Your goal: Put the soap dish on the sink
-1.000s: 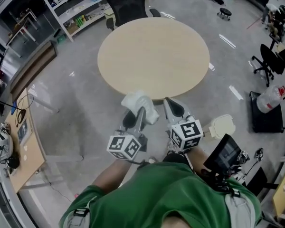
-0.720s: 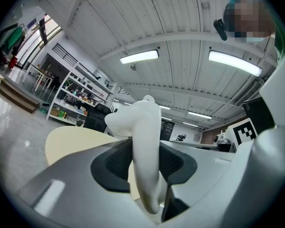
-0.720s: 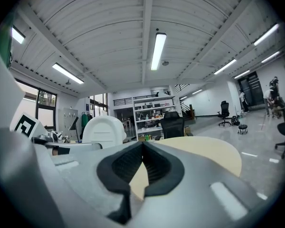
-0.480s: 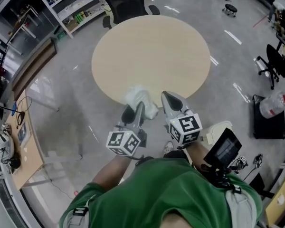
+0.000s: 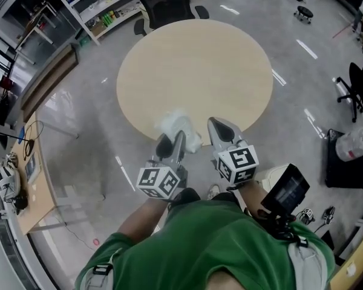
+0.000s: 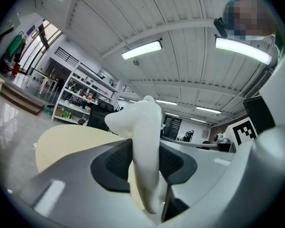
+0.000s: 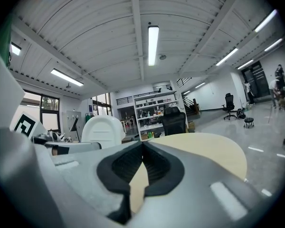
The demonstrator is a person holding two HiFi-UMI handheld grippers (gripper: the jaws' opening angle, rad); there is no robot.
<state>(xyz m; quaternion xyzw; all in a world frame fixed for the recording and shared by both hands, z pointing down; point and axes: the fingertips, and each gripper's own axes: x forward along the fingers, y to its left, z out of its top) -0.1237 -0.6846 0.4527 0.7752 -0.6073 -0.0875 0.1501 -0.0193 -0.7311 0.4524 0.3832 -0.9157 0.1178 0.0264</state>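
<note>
Soap dish (image 6: 143,127) upright, gripped between left tongs (image 5: 171,144); right tongs (image 7: 142,151) together, empty.

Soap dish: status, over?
Left tool clamped on soap dish. Right tool shut, empty. Round table ahead, no sink in sight.

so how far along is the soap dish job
Done: the white soap dish is picked up, clamped in the left gripper. In hand: it is held at the round table's near edge; the right gripper is shut, empty. Left: setting it on a sink, and no sink is in view.
</note>
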